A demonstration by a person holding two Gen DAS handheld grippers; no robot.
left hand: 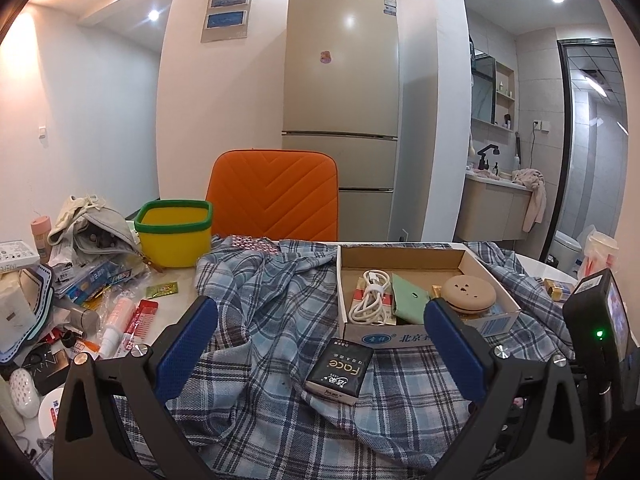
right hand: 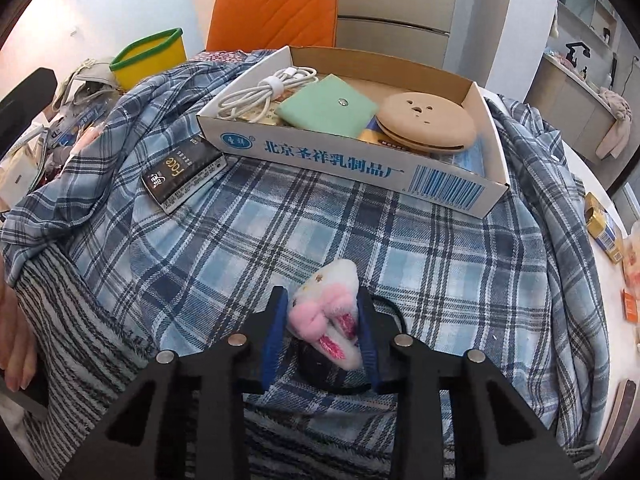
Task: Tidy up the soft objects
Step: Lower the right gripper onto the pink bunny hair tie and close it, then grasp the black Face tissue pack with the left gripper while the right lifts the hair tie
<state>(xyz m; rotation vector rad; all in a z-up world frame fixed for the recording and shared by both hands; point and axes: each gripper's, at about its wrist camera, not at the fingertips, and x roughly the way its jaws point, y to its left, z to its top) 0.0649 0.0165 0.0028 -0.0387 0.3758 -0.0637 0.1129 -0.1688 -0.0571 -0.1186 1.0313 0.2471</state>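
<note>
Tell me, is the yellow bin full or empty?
Cannot tell. Only the yellow bin's outer wall and a strip of its inner wall show below the green rim; its bottom is hidden in both views.

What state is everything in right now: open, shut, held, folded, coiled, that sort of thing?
right gripper: shut on the plush toy
plush toy: pinched between the fingers, over the plaid cloth
left gripper: open, holding nothing
plaid cloth: spread out, rumpled
cardboard box: open-topped, resting on the cloth
white cable: coiled, strapped, in the box
tissue pack: lying flat on the cloth
yellow bin: upright
</note>
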